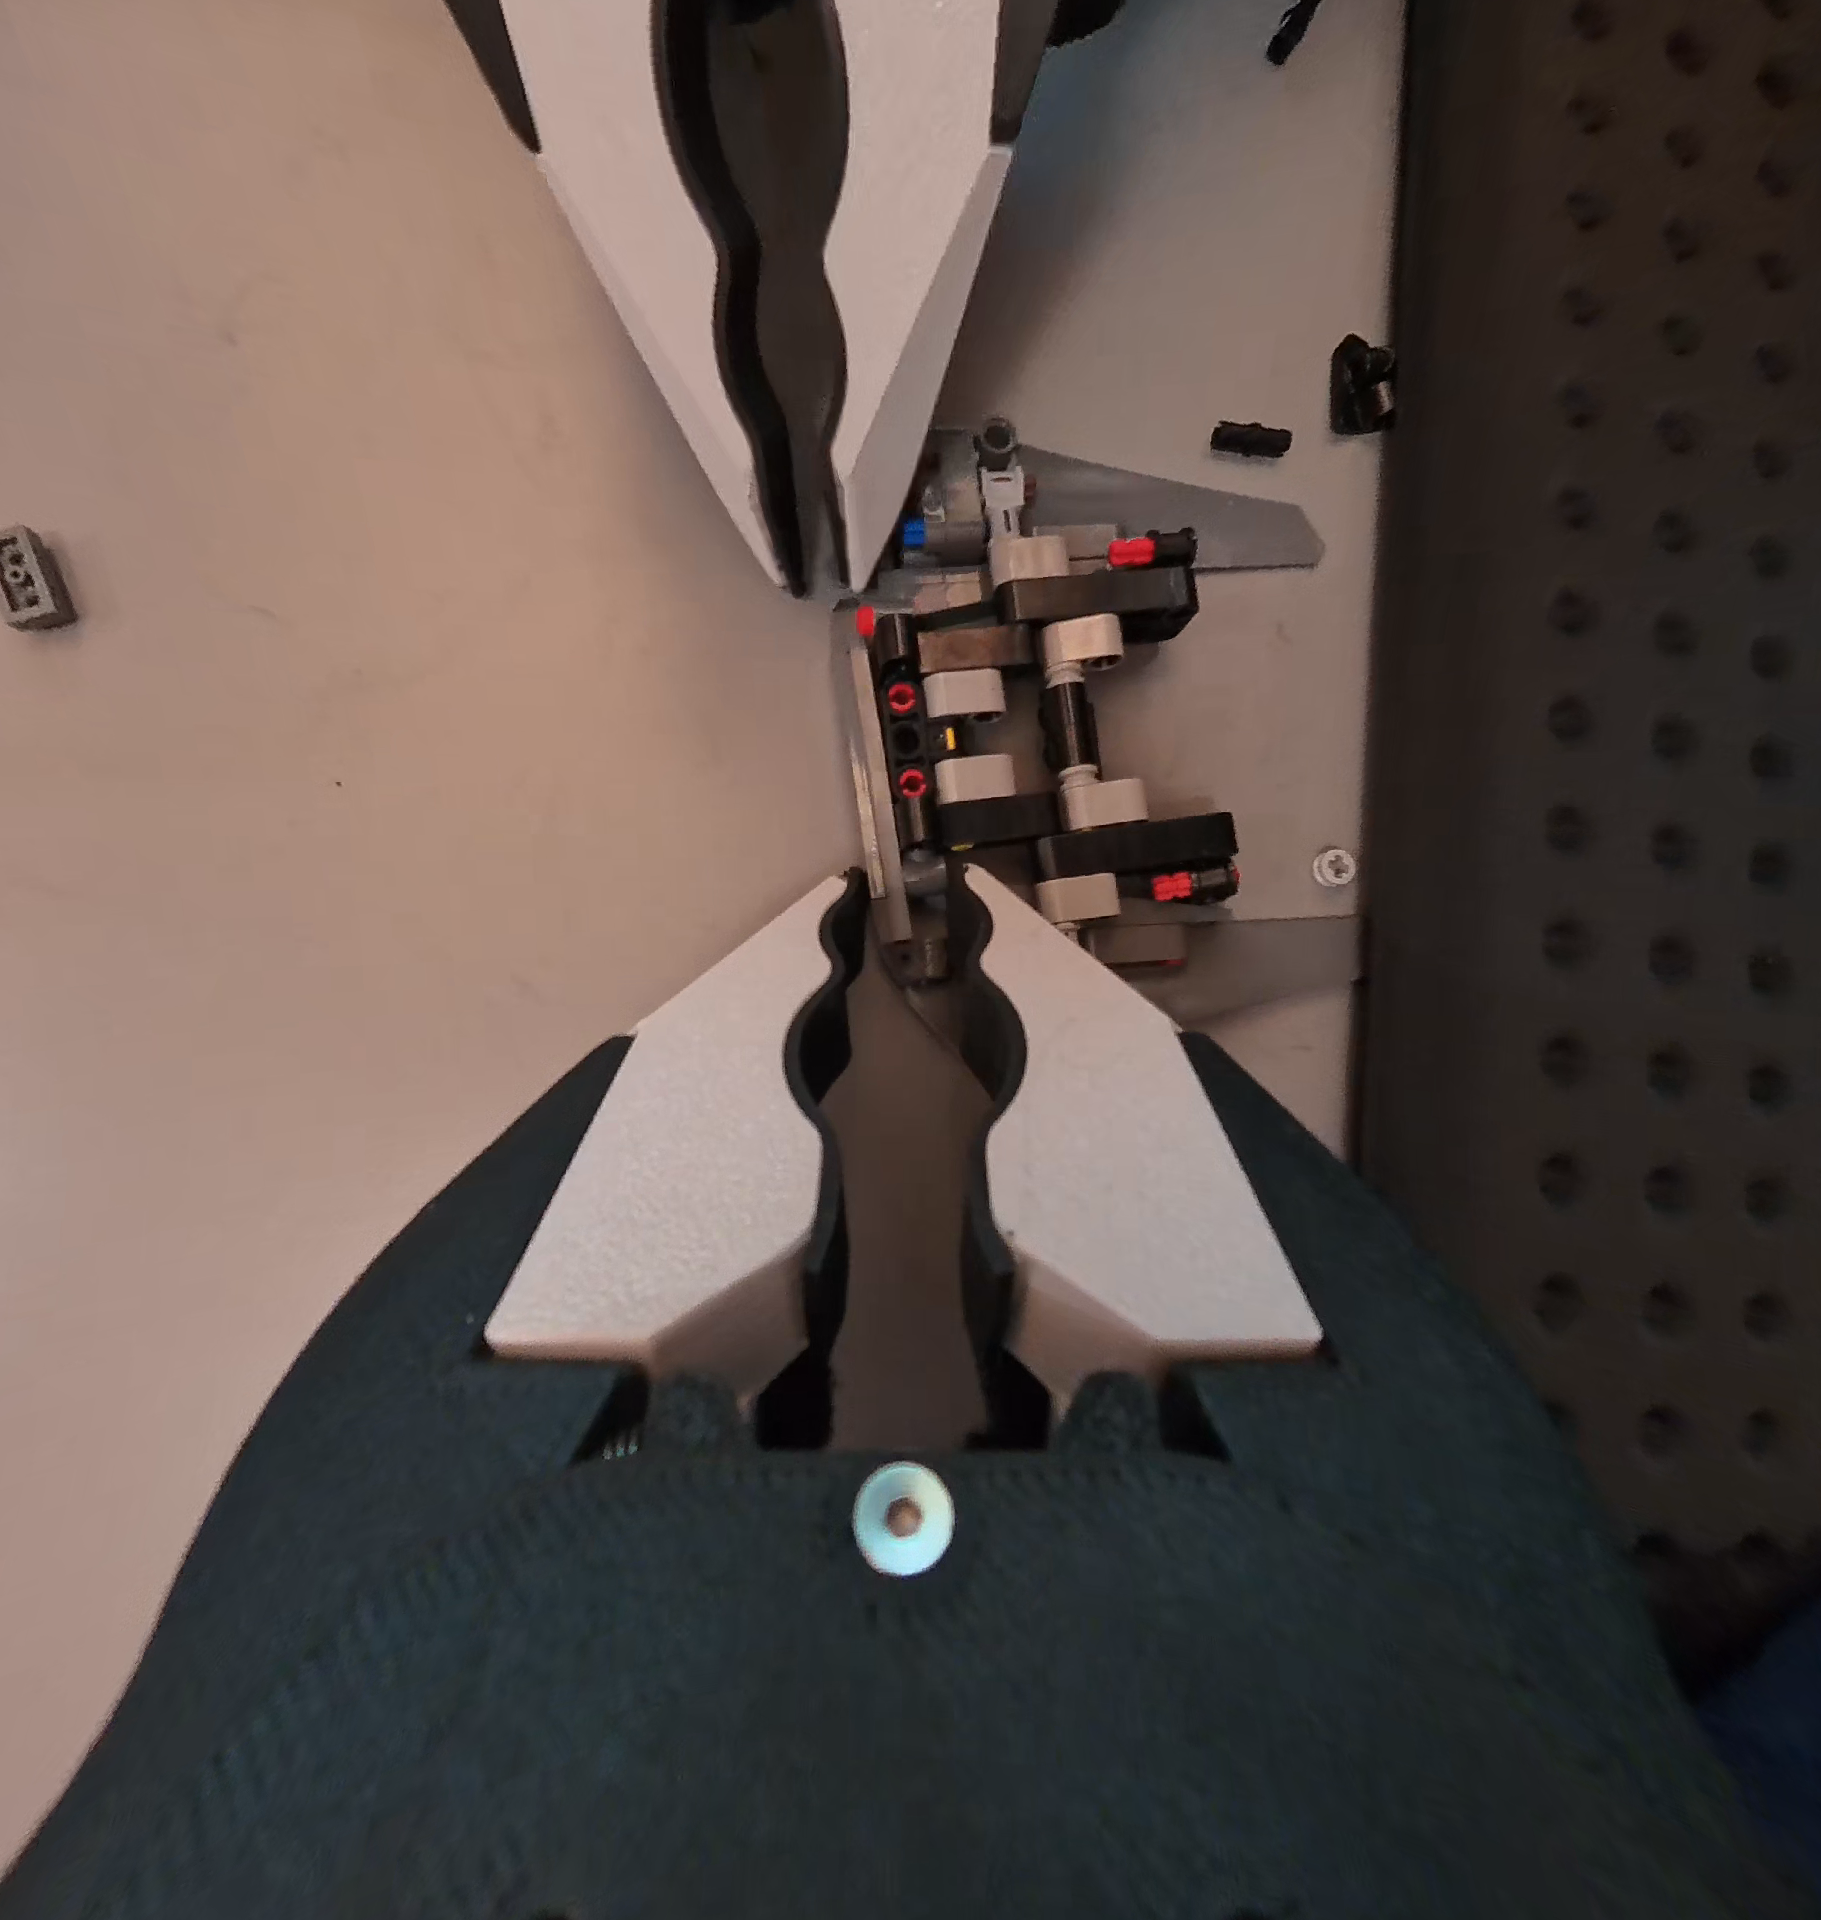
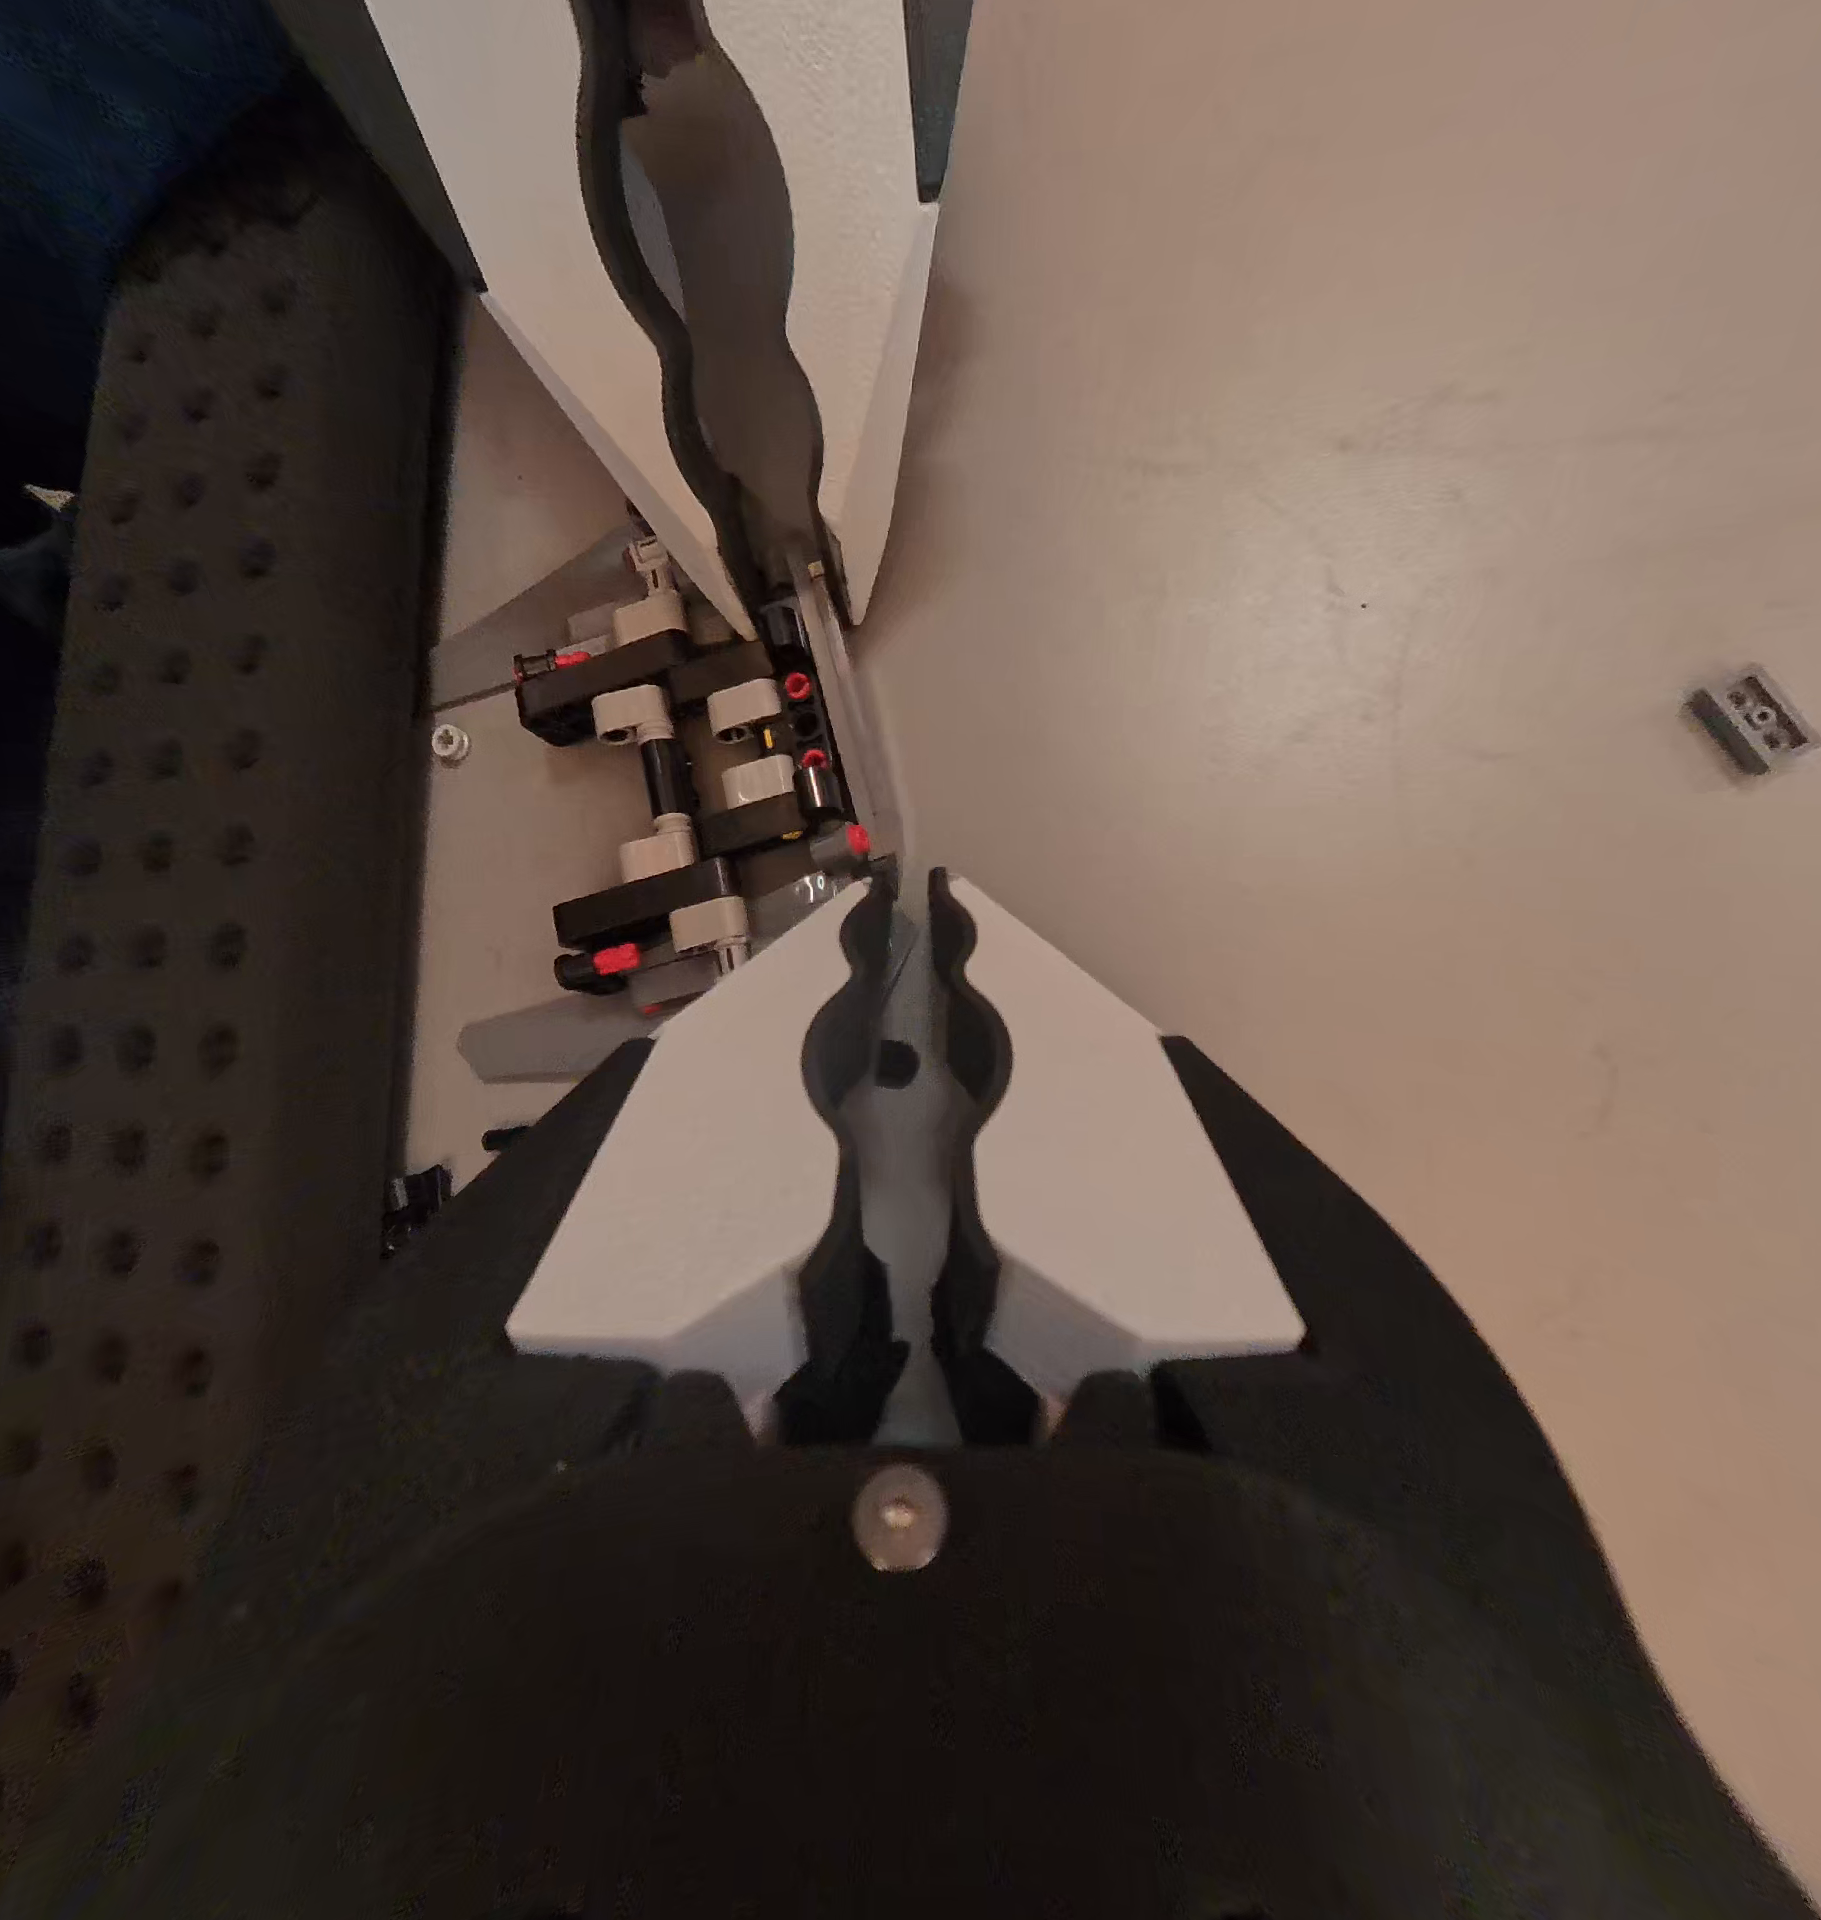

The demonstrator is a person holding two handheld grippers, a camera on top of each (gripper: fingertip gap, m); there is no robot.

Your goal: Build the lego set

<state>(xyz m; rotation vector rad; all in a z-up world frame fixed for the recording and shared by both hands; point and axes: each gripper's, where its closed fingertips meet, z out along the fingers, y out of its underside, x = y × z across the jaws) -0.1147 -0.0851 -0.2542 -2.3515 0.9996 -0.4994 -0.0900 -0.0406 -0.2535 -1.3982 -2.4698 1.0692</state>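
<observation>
Left gripper (image 1: 911,914): jaws drawn in close around the near end of the lego assembly (image 1: 1031,727), pinching its thin grey plate and a dark stub between the fingertips.
Right gripper (image 2: 911,894): jaws nearly together, nipping the edge of the same grey plate; a flat grey part with a round hole lies between its pads further back. Seen in the left wrist view it comes in from the top (image 1: 818,582) and meets the opposite end of the build.
Lego assembly: held between the two grippers, black beams crossed with light grey connectors, red pins, one blue pin, and a grey wing-shaped panel (image 1: 1176,509) behind. Whether it rests on the surface or is lifted clear, I cannot tell.
Table (image 1: 314,935): pale beige, under everything.
Loose grey brick (image 1: 25,577): alone on the table, well apart from the build.
Small black pieces (image 1: 1251,438): lying near the dark foam panel (image 1: 1633,831).
Dark foam panel: dimpled, standing along the table's edge beside the build.
</observation>
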